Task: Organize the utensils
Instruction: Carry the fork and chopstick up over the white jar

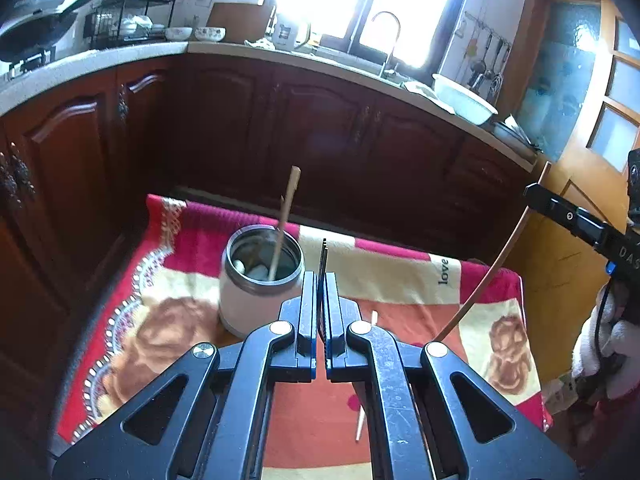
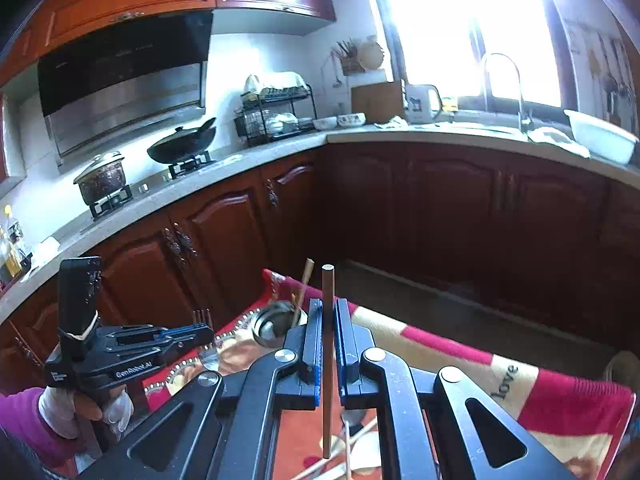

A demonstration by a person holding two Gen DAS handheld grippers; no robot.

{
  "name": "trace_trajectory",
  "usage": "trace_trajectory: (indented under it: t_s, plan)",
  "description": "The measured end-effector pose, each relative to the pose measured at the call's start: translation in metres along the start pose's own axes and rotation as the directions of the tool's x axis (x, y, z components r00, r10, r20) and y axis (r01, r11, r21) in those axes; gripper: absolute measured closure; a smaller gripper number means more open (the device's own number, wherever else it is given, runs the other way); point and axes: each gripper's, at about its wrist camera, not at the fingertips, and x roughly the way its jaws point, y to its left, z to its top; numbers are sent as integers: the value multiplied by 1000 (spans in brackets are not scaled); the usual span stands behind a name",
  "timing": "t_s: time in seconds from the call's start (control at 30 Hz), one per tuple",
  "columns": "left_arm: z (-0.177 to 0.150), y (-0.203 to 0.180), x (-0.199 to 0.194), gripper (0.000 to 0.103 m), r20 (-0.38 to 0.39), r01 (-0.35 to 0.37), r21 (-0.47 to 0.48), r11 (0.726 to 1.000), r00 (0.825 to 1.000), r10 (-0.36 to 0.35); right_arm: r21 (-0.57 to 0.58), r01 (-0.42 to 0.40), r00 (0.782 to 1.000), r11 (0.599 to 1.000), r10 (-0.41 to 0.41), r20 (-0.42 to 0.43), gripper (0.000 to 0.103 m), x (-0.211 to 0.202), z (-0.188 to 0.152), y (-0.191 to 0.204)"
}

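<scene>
Overhead, both grippers clamp utensils: left gripper [image 1: 320,276] fork [image 1: 323,256], right gripper [image 2: 329,320] chopstick [image 2: 327,360].

Thin dark fork [image 1: 323,256] clamped in left gripper [image 1: 320,280]: handle hidden between pads, only tines show. Brown wooden chopstick [image 2: 327,360] in right gripper [image 2: 328,308]: middle partly hidden by blue pads. White-and-steel cylindrical canister [image 1: 256,280]: contents too blurred to identify. Pale utensils [image 2: 352,452] on red patterned cloth [image 1: 400,280] cut by bottom edge.
</scene>
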Motion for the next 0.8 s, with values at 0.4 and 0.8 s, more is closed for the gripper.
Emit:
trace_trajectory:
  t_s: [0.4,0.8]
  plan:
    - [68,35,-18,102,122,-97,-16,995,988,98,-67,-41,997,997,45,59,98,12,53,38]
    - [111,47,16,102,215,-285,53,957,939,268,-69,-65,993,995,72,99,98,67,91,59]
